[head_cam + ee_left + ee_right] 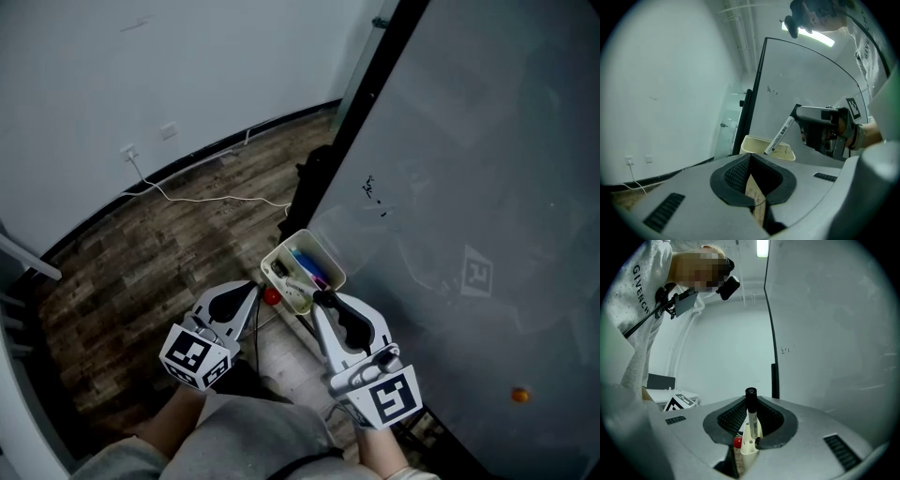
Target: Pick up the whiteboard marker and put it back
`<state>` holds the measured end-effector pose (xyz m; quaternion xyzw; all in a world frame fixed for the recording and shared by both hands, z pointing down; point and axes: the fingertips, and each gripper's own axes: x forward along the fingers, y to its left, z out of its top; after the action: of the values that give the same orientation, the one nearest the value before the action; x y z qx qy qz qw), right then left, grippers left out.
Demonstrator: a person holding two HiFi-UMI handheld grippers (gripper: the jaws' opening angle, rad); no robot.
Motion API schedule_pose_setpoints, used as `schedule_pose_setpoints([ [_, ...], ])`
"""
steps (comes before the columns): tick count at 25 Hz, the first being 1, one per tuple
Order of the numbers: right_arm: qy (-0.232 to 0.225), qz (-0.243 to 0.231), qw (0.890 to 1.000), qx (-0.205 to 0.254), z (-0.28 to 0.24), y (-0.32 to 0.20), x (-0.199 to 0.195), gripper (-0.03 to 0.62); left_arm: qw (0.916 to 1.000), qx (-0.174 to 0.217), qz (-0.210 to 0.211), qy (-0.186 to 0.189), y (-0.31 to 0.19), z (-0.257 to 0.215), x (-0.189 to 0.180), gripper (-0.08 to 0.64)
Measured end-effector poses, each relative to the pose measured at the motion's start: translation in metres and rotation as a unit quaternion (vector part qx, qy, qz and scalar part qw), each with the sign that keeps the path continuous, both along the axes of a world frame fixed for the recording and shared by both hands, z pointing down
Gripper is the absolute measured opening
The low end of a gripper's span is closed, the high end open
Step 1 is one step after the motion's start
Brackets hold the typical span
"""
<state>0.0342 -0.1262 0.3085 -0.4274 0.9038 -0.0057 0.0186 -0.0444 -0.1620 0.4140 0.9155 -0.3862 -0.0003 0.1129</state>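
Marker [751, 416] sits clamped in the right tongs [323, 300], its lower end at the cream tray [281, 249], while the left tongs [750, 158] are closed, empty.

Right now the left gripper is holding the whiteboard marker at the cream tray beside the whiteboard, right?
Not the left. The right gripper holds the whiteboard marker between its jaws, as the right gripper view shows; the left gripper has its jaws together on nothing. The rest stands: the marker is at the cream tray beside the whiteboard.
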Motion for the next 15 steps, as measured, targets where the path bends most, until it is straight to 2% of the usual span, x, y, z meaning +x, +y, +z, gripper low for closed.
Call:
schedule_pose_setpoints([
  [6, 0.001, -0.005, 1.000, -0.002, 0.002, 0.000, -0.003, 0.074, 1.0000, -0.005, 0.002, 0.001, 0.000, 0.005, 0.001, 0.014],
  [10, 0.008, 0.017, 1.000, -0.010, 0.014, -0.005, 0.003, 0.074, 1.0000, -0.009, -0.002, 0.001, -0.004, 0.009, 0.000, 0.014],
  [15, 0.007, 0.020, 1.000, -0.019, 0.023, -0.007, 0.004, 0.074, 0.9999, -0.017, -0.003, 0.001, -0.005, 0.019, -0.001, 0.014],
])
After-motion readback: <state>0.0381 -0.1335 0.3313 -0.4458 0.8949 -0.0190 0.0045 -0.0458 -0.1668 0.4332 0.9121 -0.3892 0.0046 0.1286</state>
